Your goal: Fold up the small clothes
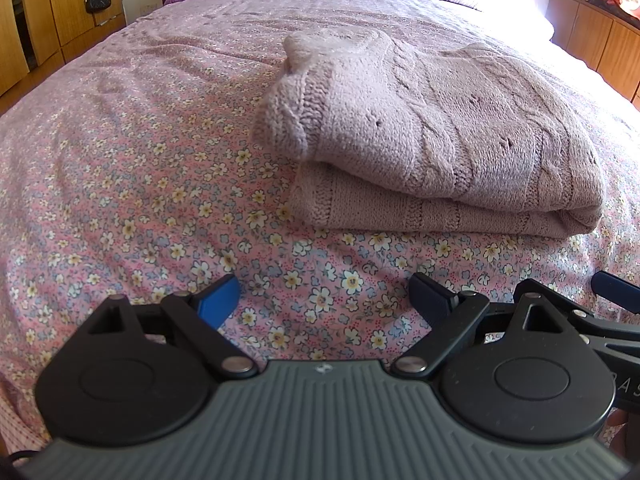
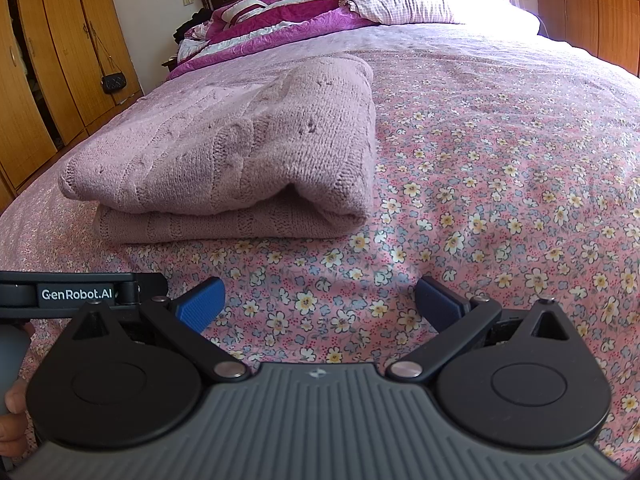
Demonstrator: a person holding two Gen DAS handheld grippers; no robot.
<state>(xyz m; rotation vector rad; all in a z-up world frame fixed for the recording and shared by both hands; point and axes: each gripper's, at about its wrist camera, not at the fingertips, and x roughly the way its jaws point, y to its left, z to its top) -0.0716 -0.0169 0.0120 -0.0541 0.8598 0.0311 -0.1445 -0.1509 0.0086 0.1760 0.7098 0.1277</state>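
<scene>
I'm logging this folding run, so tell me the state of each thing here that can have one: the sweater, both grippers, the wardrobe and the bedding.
Sweater: folded in layers, lying flat on the bedspread, untouched.
Left gripper: open, empty, short of the sweater.
Right gripper: open, empty, over bare bedspread.
Bedspread: spread out, slightly wrinkled.
Quilt: bunched at the headboard.
Wardrobe doors: most shut; leftmost looks ajar.
Handbag: hanging on the wardrobe.

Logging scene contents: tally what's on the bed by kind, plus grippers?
Folded sweater: 1
Pillow: 1
Quilt: 1
Hand-held grippers, both open: 2, left hand-held gripper, right hand-held gripper
Total: 5
</scene>
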